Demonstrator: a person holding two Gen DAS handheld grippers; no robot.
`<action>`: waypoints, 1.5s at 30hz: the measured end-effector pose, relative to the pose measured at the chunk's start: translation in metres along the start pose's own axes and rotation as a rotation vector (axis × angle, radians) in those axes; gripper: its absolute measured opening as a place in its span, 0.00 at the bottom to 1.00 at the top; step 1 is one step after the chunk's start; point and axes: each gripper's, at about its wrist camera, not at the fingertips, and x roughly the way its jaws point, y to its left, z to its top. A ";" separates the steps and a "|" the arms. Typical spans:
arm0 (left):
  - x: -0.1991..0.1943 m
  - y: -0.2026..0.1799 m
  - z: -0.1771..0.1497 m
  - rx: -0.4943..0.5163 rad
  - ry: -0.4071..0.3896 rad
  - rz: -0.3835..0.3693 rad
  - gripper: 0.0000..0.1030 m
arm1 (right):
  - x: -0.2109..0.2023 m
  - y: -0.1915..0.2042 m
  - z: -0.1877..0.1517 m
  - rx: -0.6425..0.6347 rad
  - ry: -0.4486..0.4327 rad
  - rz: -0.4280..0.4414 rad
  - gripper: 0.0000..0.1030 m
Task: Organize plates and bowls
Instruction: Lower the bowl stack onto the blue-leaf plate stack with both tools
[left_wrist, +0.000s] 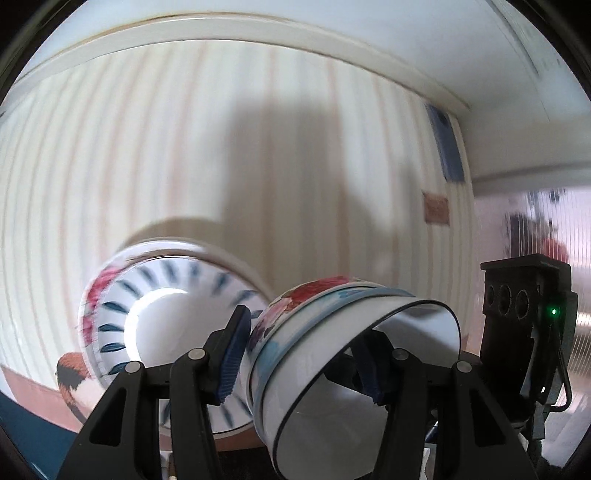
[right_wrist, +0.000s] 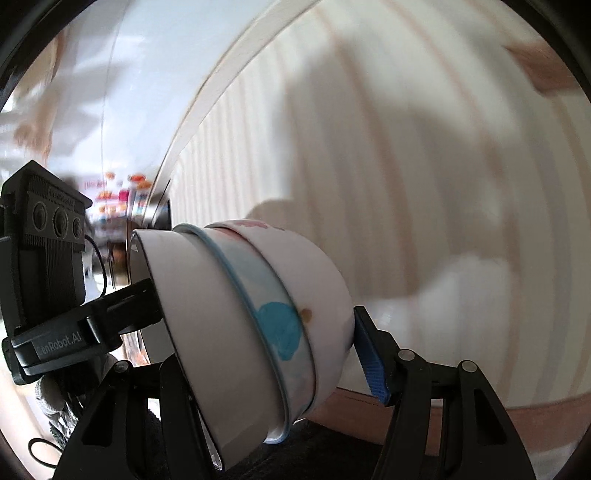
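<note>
Striped tabletop (left_wrist: 184, 129) behind; nested bowls (left_wrist: 332, 350) (tilted) clamped between both grippers' fingers (left_wrist: 231, 354).

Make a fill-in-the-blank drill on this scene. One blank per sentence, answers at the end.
1. The left gripper holds a nested stack of ____ bowls.
2. The middle bowl has a light ____ rim.
3. The innermost bowl has a thin ____ rim.
4. The tablecloth has a ____ pattern.

Answers: three; blue; black; striped
</note>
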 end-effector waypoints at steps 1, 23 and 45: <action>-0.002 0.008 -0.001 -0.020 -0.008 0.002 0.49 | 0.005 0.007 0.003 -0.018 0.014 0.000 0.62; -0.006 0.136 -0.037 -0.337 -0.067 -0.010 0.49 | 0.135 0.081 0.018 -0.226 0.280 -0.057 0.62; 0.002 0.129 -0.039 -0.296 -0.061 0.012 0.49 | 0.138 0.082 0.017 -0.197 0.280 -0.119 0.61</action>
